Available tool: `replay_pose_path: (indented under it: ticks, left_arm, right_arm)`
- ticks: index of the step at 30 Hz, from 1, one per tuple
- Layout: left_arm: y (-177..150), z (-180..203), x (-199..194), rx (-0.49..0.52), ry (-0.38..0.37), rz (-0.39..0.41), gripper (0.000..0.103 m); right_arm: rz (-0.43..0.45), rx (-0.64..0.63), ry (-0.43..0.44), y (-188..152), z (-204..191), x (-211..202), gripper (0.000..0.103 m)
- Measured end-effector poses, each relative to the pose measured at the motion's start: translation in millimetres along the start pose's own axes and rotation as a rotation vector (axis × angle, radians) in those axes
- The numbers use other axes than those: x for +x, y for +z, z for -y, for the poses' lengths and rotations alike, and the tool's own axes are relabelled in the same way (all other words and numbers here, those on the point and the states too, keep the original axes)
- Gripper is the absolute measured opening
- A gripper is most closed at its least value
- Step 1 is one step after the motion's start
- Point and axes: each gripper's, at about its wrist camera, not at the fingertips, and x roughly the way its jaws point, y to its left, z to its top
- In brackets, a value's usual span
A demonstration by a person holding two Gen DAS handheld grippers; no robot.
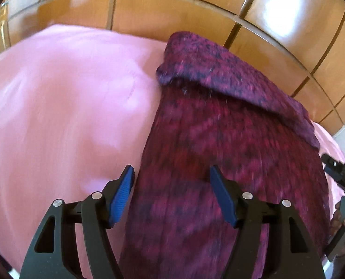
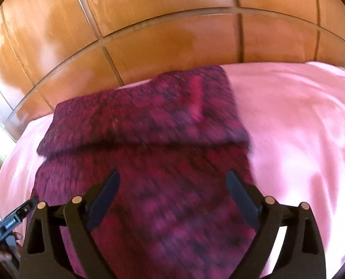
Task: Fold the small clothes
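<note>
Sweater [image 1: 219, 153]: magenta and dark knit, lying on a pink sheet [image 1: 56, 121]; its far end is folded back over itself into a thick flap. Both views are blurred.

Left claw [image 1: 172, 183]: jaws wide apart, holding nothing. The sweater's near part lies just ahead of and below it, with the left cloth edge running between the blue pads [image 1: 122, 197].

Right claw [image 2: 173, 190]: jaws wide apart, holding nothing. The sweater [image 2: 149, 139] spreads straight ahead and beneath; the folded flap lies farther forward.

Sheet [image 2: 300, 127]: to the right of the right claw, to the left of the left.

Wooden panels [image 2: 172, 34]: beyond the sheet, glossy.
</note>
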Motion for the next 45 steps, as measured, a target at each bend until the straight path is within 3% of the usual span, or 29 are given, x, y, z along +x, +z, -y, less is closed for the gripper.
replay_pose_path:
  ticks: [3,5,7,8,13,20,23,24,25,27,31,35,40,45]
  left_arm:
    - [-23,-13,-15,-0.018,-0.067,-0.016,0.066]
    - [-37,-21,-27,-0.025,-0.110,-0.022,0.066]
    - [-55,-28,-40,-0.023,-0.138,-0.027,0.060]
    - [-61,-29,-45,-0.018,-0.145,-0.029,0.060]
    - [-99,-37,-75,0.025,-0.184,-0.066,0.054]
    - [-122,-37,-85,0.100,-0.223,-0.143,0.052]
    - [-131,-34,-86,0.142,-0.225,-0.174,0.031]
    - [-132,-34,-88,0.148,-0.228,-0.173,0.020]
    - [-132,-34,-91,0.150,-0.235,-0.165,0.017]
    - [-128,-34,-102,0.145,-0.265,-0.146,0.015]
    - [-108,-31,-125,0.138,-0.351,-0.091,0.014]
    - [-74,-26,-134,0.096,-0.460,-0.012,0.013]
    - [-26,-21,-105,-0.002,-0.554,0.018,0.013]
    - [26,-4,-57,-0.048,-0.543,0.019,0.013]
  right_arm:
    - [-0.027,0.029,0.008,-25,28,-23,0.091]
    - [-0.064,0.061,0.067,-45,45,-37,0.078]
    - [-0.092,0.086,0.110,-68,55,-53,0.053]
    - [-0.095,0.096,0.122,-79,59,-60,0.051]
    - [-0.117,0.147,0.172,-124,61,-94,0.046]
    - [-0.225,0.115,0.214,-161,41,-109,0.047]
    - [-0.284,0.110,0.240,-174,36,-104,0.043]
    - [-0.299,0.108,0.241,-177,37,-103,0.037]
    - [-0.303,0.107,0.247,-177,37,-103,0.028]
    - [-0.304,0.083,0.266,-168,32,-108,0.021]
    - [-0.252,0.068,0.374,-144,23,-129,0.019]
    - [-0.168,0.135,0.481,-117,25,-136,0.017]
    - [-0.060,0.203,0.487,-68,27,-112,0.017]
    - [-0.014,0.269,0.434,-21,33,-70,0.016]
